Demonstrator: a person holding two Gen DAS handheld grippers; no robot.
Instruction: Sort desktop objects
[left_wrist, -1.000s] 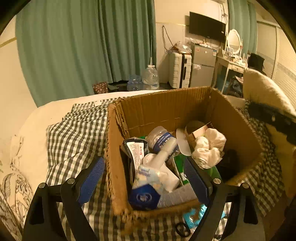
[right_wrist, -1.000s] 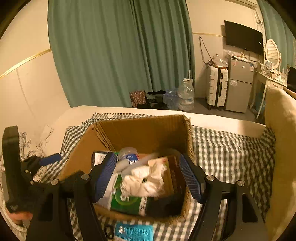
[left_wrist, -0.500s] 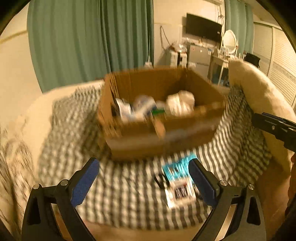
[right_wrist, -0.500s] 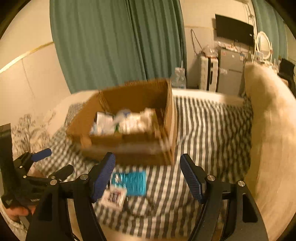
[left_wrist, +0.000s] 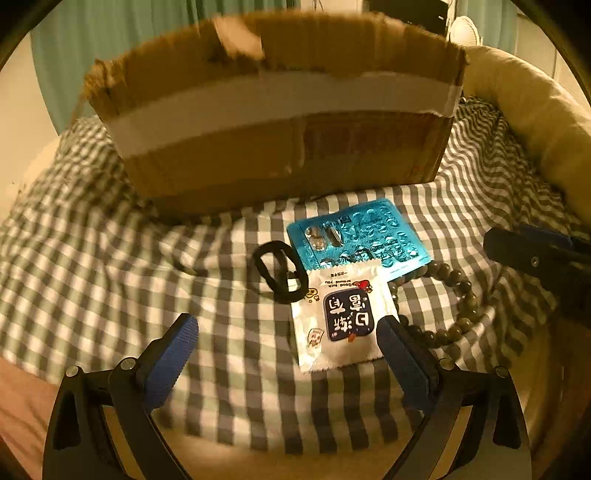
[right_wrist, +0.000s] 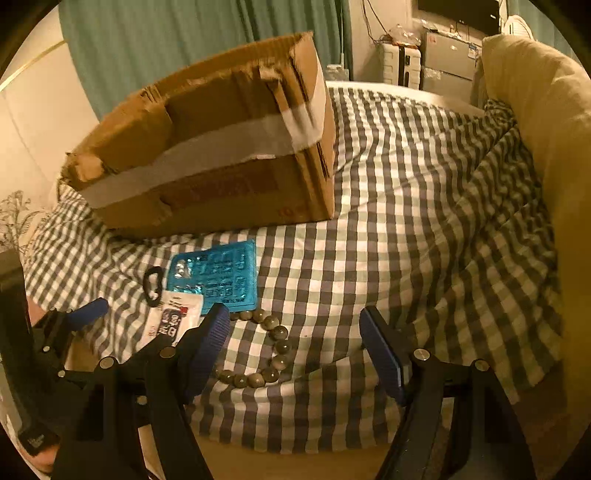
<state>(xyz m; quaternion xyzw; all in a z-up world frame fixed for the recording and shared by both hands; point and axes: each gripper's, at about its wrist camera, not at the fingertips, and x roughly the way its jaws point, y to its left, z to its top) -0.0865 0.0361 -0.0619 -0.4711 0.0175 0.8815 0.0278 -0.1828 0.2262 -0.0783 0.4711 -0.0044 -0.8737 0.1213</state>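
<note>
On the checked cloth (left_wrist: 110, 258) in front of a taped cardboard box (left_wrist: 280, 122) lie a blue blister pack (left_wrist: 365, 236), a black hair tie (left_wrist: 277, 271), a white sachet (left_wrist: 341, 321) and a bead bracelet (left_wrist: 458, 302). My left gripper (left_wrist: 286, 341) hangs open just above the cloth, its right pad beside the sachet's edge. In the right wrist view the box (right_wrist: 221, 155), blister pack (right_wrist: 216, 277), hair tie (right_wrist: 153, 286), sachet (right_wrist: 173, 321) and bracelet (right_wrist: 269, 343) show again. My right gripper (right_wrist: 295, 343) is open over the bracelet's right side, nothing between its pads.
A tan cushion (right_wrist: 546, 122) bounds the cloth on the right. The left gripper (right_wrist: 85, 314) sits at the lower left of the right wrist view; the right gripper's finger (left_wrist: 535, 254) enters at the left view's right edge. Green curtains (right_wrist: 203, 40) and furniture stand behind.
Both grippers have dropped from above the open box down to the cloth in front of it. The box's contents are now hidden behind its front wall; the small items fill the view.
</note>
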